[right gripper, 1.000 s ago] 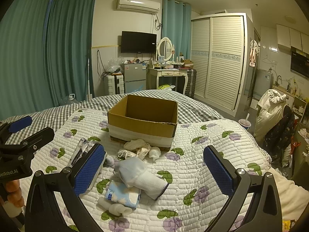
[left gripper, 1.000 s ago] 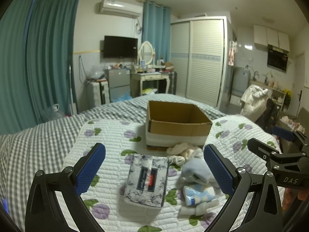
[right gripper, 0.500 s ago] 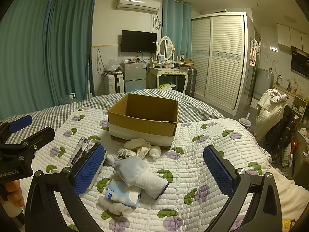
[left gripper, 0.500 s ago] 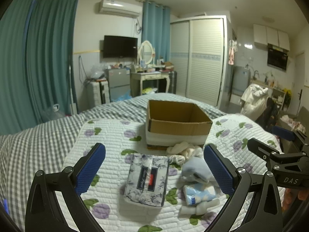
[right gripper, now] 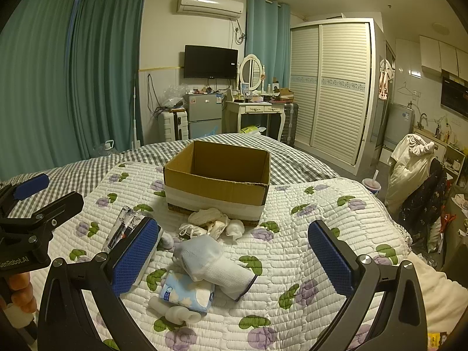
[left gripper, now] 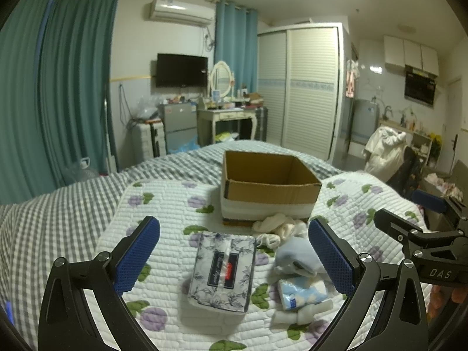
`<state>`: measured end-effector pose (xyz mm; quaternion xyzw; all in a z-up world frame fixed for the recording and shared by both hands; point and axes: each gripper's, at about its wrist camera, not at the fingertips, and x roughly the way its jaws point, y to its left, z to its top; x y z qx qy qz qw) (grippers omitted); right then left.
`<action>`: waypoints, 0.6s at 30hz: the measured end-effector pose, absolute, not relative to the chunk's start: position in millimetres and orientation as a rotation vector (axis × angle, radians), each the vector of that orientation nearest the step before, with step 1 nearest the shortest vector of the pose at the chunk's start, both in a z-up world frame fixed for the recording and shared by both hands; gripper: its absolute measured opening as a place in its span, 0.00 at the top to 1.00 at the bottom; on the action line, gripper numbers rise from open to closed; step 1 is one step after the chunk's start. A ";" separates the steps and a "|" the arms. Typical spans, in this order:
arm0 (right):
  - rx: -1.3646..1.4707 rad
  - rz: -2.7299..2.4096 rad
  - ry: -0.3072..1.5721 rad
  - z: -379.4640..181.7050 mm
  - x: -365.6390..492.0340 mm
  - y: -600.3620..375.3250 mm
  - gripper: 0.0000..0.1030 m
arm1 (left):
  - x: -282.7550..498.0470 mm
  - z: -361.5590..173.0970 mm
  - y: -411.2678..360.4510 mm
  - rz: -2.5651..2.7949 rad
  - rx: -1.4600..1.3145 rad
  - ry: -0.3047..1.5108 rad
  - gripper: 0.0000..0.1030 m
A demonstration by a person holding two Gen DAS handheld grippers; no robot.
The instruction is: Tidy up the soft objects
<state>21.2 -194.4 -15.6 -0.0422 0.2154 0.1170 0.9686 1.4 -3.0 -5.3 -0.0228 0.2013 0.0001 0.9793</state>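
Left gripper [left gripper: 234, 251] was spread wide, holding nothing, hovering over the floral tissue pack [left gripper: 223, 272] on the quilt [left gripper: 163, 201] of the bed. Right gripper [right gripper: 234, 253] was spread wide too, empty, hanging above the light blue sock roll [right gripper: 210, 263]. Each gripper showed at the edge of the other's view, so the two sat side by side, near each other

Soft things lay in a loose pile on the quilt just in front of the cardboard box [right gripper: 218, 185]: cream socks [right gripper: 212, 219] bunched touching the box's front wall, the sock roll nearer the cameras, a blue-and-white tissue packet [right gripper: 187, 291] touching it, and small white rolled pieces [right gripper: 172, 310] at the near edge. Floral tissue pack lay flat, just beside the pile on its left. Box stood upright, open; what showed of its inside looked empty, floor hidden

Step judged: very start, pre-grasp, nothing picked up, nothing seen in box. Which item goes first, cannot tell. Next move likely calls for lowering one gripper onto one item, probably sock roll for the right or tissue pack for the left, closing across its narrow side, then lifting over the box rim and letting go. Tissue pack is wide and flat, may need an edge pinch. Socks squash, so grip should be deep
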 end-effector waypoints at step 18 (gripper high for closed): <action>-0.088 0.236 0.426 -11.0 15.4 -195.0 0.00 | -5.9 -2.2 -1.9 -0.014 -0.046 0.392 0.00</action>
